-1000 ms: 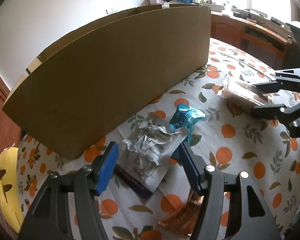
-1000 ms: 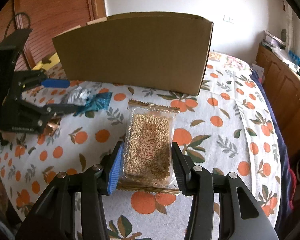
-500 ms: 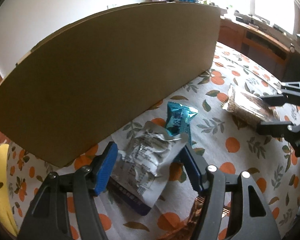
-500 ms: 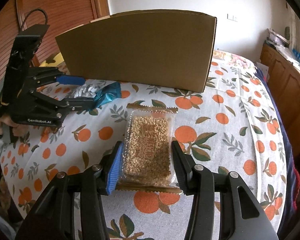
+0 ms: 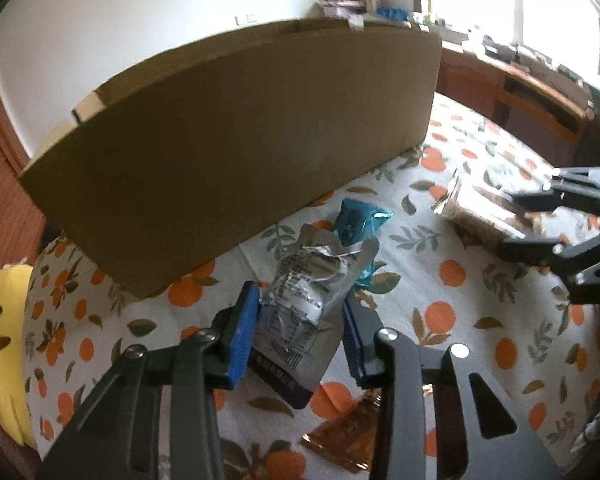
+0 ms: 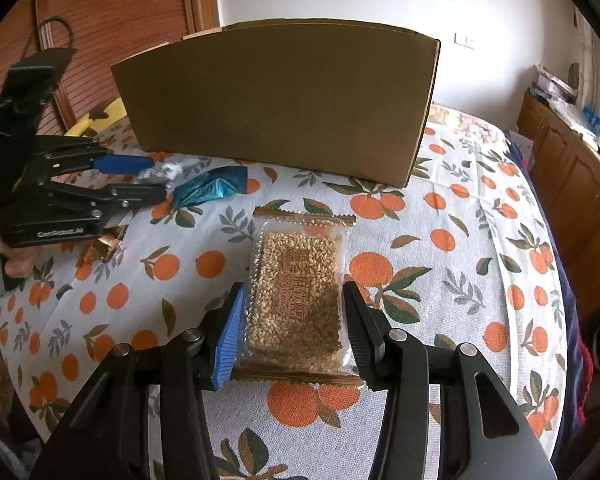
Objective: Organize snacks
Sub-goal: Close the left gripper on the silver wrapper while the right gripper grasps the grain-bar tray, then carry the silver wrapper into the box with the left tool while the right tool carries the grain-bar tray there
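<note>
Now my left claw (image 5: 299, 300) has closed in. A second ago its fingers stood wide on either side of the pouch (image 5: 312, 272); here the blue pad and the black one press into the crinkled silver foil, so I take it as gripped. The pouch's lower end hangs over the cloth (image 6: 460, 208) between the fingers, its top edge reaching toward the teal pack (image 5: 358, 220), which lies just behind it and is not held. The view has also swung a little: the box (image 5: 240, 140) filled more of the frame half a second ago, and now I can see its top edge again, so I judge the claw has started to rise.

My right claw (image 6: 293, 292) has hardly changed. Its fingers sit against both long sides of the bar (image 6: 296, 276), as they did before, and I read that as clamped, though the clear wrapper makes the contact hard to check. The bar points toward the box, well short of it.

So both claws look loaded, and the next thing is to carry each snack up over the tall near wall and drop it inside. I cannot see into the box. The teal pack and a brown wrapper (image 5: 348, 436) near my left claw are still out on the cloth.
</note>
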The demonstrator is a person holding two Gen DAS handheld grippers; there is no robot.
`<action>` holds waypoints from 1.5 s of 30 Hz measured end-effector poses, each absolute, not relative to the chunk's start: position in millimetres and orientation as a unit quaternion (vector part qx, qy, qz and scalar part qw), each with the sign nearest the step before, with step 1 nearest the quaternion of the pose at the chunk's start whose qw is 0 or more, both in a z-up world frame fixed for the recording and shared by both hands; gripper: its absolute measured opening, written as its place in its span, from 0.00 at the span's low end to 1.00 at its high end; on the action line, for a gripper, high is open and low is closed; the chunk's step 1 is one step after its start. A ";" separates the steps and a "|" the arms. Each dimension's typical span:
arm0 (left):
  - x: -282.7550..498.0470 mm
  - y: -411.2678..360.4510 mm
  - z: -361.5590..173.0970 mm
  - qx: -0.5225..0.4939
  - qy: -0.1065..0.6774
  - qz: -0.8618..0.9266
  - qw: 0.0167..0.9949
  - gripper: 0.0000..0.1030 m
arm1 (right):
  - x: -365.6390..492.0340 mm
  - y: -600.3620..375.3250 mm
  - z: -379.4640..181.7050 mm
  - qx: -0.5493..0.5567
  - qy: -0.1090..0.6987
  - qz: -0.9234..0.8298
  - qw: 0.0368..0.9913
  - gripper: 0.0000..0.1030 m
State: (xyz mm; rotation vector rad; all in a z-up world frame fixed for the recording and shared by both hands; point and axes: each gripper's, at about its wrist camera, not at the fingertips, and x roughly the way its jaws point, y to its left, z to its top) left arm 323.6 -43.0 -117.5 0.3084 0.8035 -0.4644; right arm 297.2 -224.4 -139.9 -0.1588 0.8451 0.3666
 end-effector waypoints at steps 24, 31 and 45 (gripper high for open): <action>282.8 -53.5 -46.5 0.121 0.304 -0.230 0.917 0.36 | 282.7 -229.6 -126.0 -0.075 0.366 0.165 0.913 0.46; 275.8 -56.1 -36.7 0.110 0.289 -0.232 0.922 0.36 | 277.2 -232.8 -120.6 -0.073 0.345 0.160 0.922 0.46; 271.1 -41.0 -14.0 0.077 0.250 -0.215 0.941 0.36 | 271.8 -236.8 -111.0 -0.069 0.320 0.147 0.933 0.46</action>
